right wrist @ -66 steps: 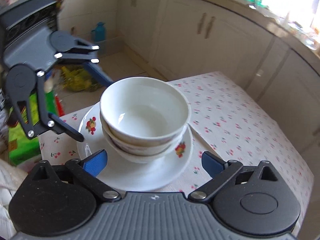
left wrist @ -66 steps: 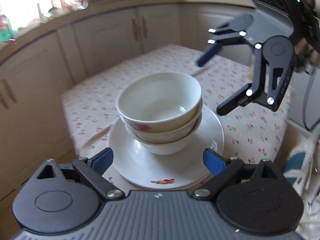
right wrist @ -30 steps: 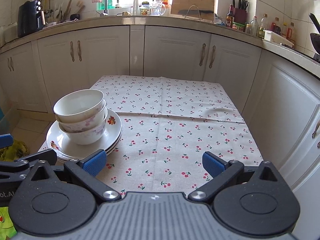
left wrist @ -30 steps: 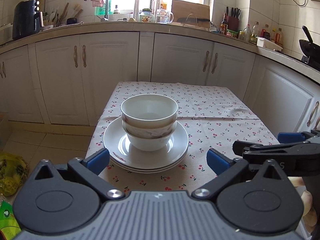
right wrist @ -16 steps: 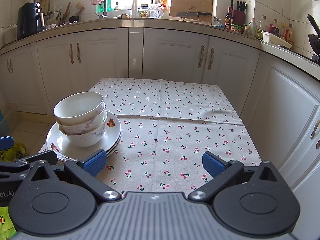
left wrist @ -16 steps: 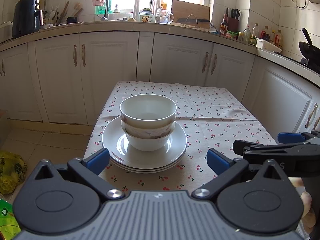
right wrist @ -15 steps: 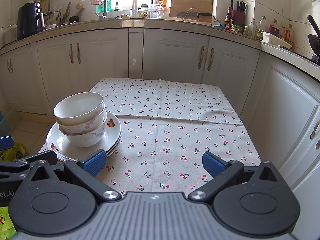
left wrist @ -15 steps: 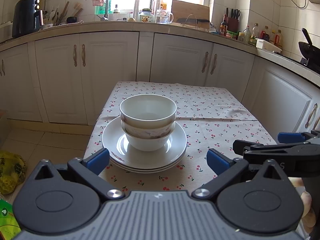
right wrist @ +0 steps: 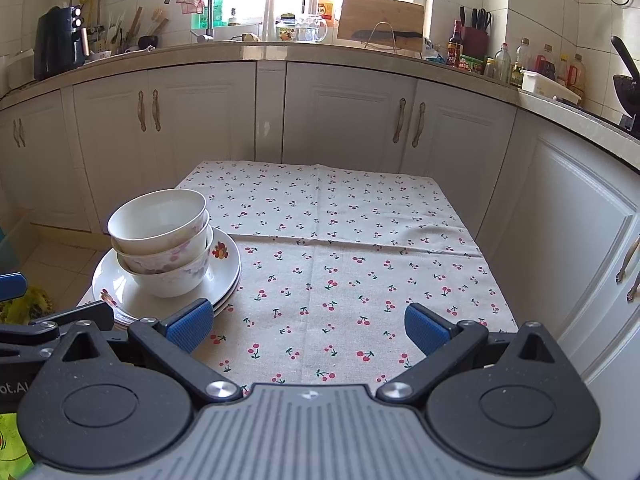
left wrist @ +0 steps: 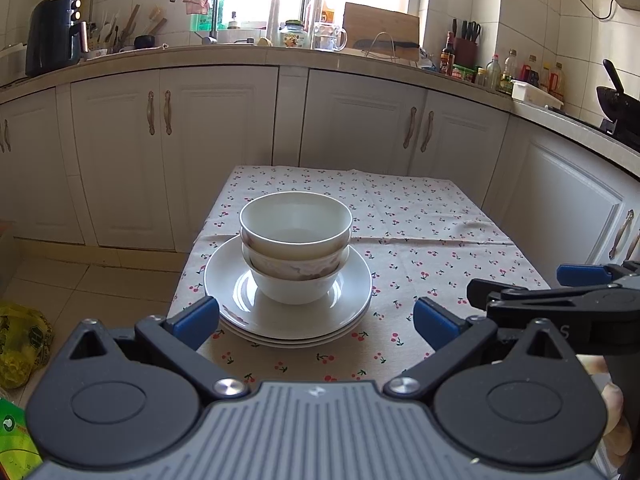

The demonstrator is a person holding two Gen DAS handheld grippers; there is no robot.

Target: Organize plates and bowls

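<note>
where cabinets [left wrist: 224, 152] curve, cherry-print tablecloth [right wrist: 344, 264] lies flat.

Left gripper [left wrist: 316, 316] held level, pointing forward, jaws spread wide, nothing between the blue pads [left wrist: 196, 318]. Right gripper [right wrist: 308, 326] same pose, level and forward, jaws wide apart and empty; in the left wrist view it sits just to the right, side by side with the left one. Bit of a hand [left wrist: 614, 406] visible behind the right gripper's body, gripping it.
</note>
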